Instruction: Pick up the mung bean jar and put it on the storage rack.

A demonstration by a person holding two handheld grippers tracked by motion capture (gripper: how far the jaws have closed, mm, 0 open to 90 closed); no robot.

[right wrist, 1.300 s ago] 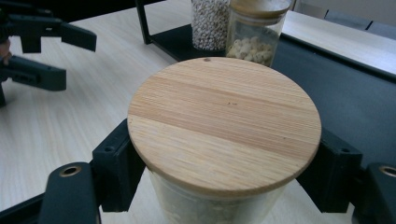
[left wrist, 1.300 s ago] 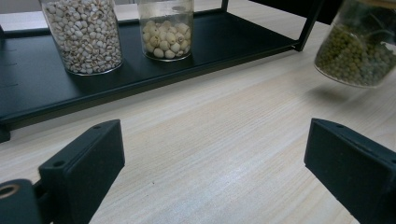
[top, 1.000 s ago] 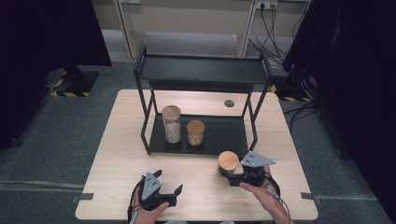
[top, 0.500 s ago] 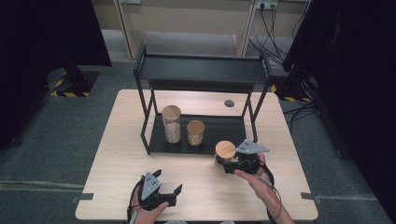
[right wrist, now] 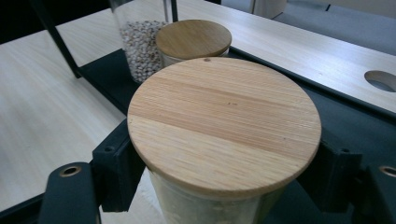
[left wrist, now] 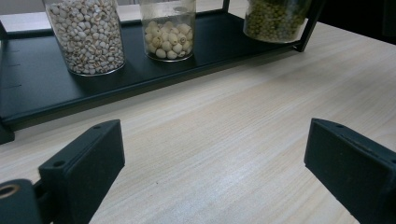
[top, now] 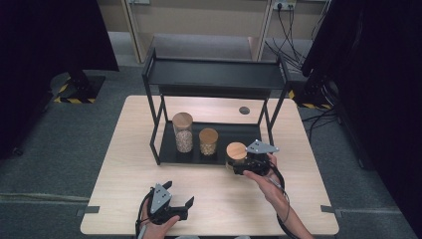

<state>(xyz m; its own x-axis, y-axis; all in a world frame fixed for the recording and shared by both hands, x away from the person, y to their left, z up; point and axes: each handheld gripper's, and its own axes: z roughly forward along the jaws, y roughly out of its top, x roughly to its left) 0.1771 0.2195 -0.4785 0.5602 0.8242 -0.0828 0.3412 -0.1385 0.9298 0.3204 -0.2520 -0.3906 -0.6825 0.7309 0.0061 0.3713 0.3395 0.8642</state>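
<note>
The right gripper (top: pixel 245 167) clamps a jar (top: pixel 236 155) with a wooden lid, its jaws pressed on the glass just under the lid. The jar sits at the right front corner of the rack (top: pixel 214 79), over the lower shelf's edge, just right of the short jar (top: pixel 208 142). The tall jar (top: pixel 182 132) stands left of that one. The left gripper (top: pixel 175 195) rests on the table (top: pixel 124 164) well in front of the rack, jaws wide apart with nothing between them.
</note>
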